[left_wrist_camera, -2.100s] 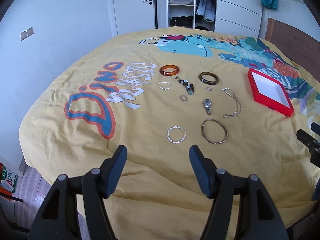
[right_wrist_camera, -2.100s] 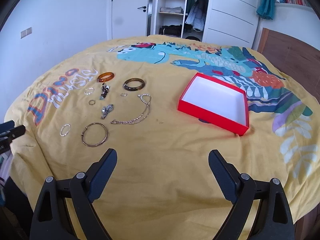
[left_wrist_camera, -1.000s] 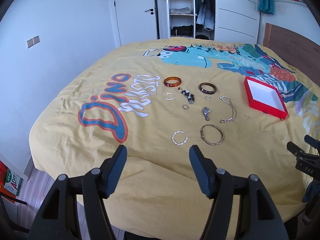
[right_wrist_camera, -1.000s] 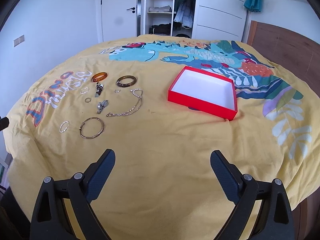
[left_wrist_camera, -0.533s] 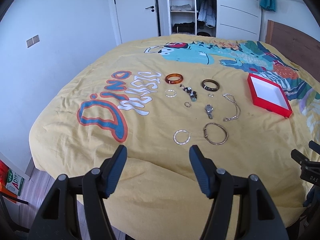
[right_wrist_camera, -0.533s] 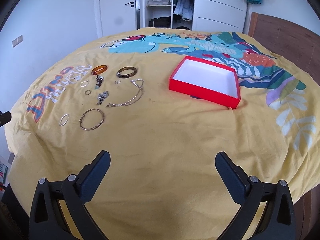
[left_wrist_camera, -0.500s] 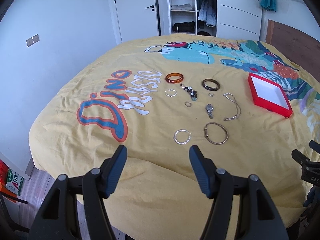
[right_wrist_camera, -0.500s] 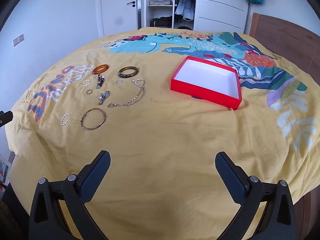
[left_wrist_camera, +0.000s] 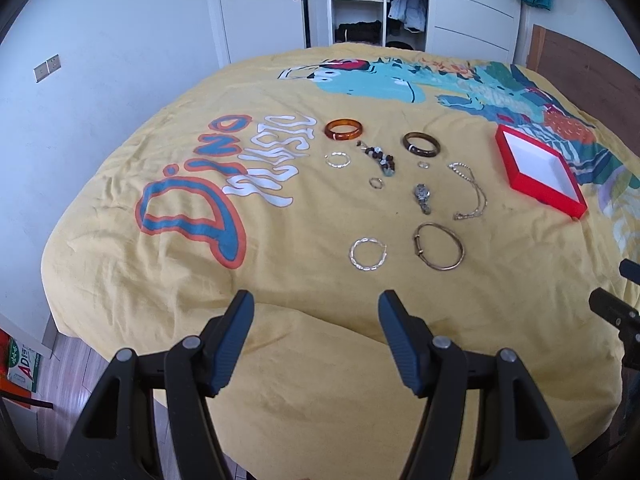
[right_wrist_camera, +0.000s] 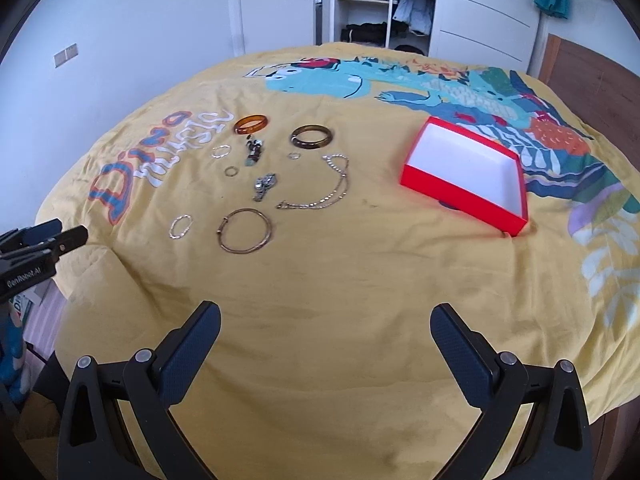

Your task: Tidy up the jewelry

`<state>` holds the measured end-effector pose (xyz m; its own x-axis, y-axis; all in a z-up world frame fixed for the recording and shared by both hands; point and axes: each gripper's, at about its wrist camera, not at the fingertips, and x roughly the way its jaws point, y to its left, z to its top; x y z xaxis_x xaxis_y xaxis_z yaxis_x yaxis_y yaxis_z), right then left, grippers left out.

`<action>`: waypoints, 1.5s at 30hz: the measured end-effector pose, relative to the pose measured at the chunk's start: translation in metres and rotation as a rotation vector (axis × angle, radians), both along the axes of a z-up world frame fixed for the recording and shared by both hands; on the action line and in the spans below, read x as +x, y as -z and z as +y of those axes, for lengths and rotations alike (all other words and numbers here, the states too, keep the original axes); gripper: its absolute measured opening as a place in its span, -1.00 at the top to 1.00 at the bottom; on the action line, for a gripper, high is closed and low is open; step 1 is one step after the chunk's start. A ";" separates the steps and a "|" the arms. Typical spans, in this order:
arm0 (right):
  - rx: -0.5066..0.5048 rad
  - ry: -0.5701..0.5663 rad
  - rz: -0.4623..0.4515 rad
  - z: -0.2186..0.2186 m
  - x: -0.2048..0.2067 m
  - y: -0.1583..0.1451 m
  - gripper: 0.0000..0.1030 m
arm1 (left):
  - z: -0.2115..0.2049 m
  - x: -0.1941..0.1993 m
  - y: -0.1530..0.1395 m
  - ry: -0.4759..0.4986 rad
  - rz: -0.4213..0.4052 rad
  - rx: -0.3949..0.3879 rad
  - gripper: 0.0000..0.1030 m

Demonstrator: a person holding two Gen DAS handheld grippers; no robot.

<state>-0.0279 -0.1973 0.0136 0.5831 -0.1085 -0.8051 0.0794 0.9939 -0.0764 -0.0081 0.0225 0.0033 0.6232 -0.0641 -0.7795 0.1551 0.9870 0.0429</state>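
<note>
On a yellow bedspread, the left gripper hovers with jaws apart, jewelry spread at its 12 o'clock: twisted silver ring, brass bangle, chain necklace. The red box sits at 1 o'clock of the right gripper, jaws wide apart and empty

white walls | white door | open wardrobe | wooden headboard

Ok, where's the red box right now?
In the right wrist view the red box lies open on the yellow bedspread, right of the chain necklace, beside the dinosaur print.
</note>
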 end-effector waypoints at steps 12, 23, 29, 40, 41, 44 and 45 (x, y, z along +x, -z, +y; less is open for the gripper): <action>0.112 -0.047 0.092 0.004 0.061 0.027 -0.52 | -0.002 0.046 0.022 -0.004 0.105 -0.043 -0.22; 0.225 -0.070 0.196 0.006 0.124 0.078 -0.16 | -0.018 0.098 0.060 0.018 0.204 -0.062 -0.20; 0.253 -0.066 0.259 0.012 0.156 0.109 0.00 | -0.019 0.113 0.077 0.018 0.253 -0.077 -0.04; 0.160 -0.074 0.290 0.025 0.172 0.132 0.18 | -0.026 0.132 0.109 0.026 0.354 -0.099 0.42; 0.143 -0.080 0.289 0.026 0.172 0.134 0.18 | -0.026 0.134 0.111 0.025 0.364 -0.105 0.42; 0.081 -0.101 0.281 0.034 0.171 0.136 0.19 | -0.027 0.139 0.115 0.024 0.385 -0.109 0.42; 0.058 -0.114 0.278 0.037 0.171 0.136 0.21 | -0.029 0.139 0.116 0.029 0.386 -0.099 0.42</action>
<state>0.1427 -0.1601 -0.1227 0.3455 -0.0046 -0.9384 -0.0489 0.9985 -0.0229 0.1312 -0.0067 -0.1125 0.2828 -0.1641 -0.9450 0.1692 0.9783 -0.1192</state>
